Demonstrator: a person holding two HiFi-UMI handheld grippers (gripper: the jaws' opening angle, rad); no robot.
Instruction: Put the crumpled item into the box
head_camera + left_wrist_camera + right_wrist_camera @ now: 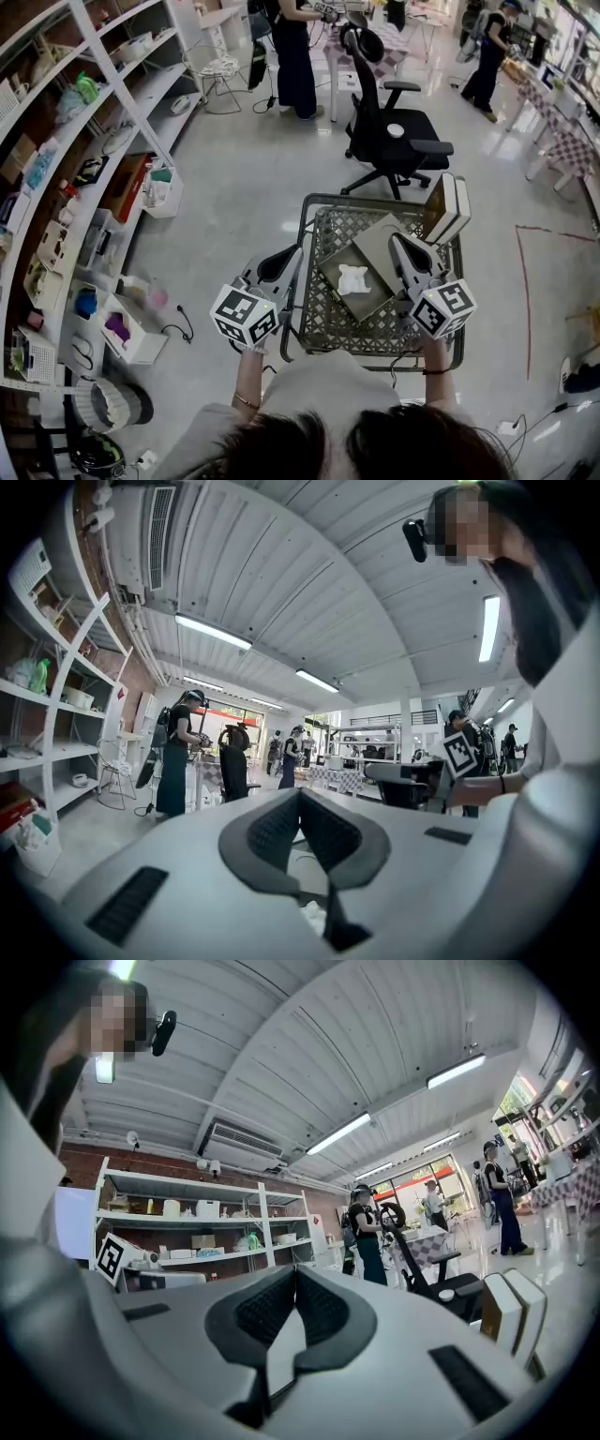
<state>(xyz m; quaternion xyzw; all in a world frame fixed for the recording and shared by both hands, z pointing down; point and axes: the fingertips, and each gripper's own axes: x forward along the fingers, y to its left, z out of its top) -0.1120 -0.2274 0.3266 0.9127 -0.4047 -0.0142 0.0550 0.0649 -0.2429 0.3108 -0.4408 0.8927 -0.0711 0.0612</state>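
**Two grippers shut, crumpled item in the box**

Both grippers are closed and hold nothing. The left gripper [284, 261] hangs at the left edge of the mesh worktop [323, 323], its jaws pressed together. The right gripper [399, 244] is over the right side, just beside the open box [336, 265]. The white crumpled item [354, 278] lies inside that box, near the worktop's middle. An upright box [448, 208] stands at the far right corner.

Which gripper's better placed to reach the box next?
Right, likely. The right gripper hangs at the box beside its open flap, jaws shut. The left gripper sits off the cart's left rim. The crumpled item lies inside.
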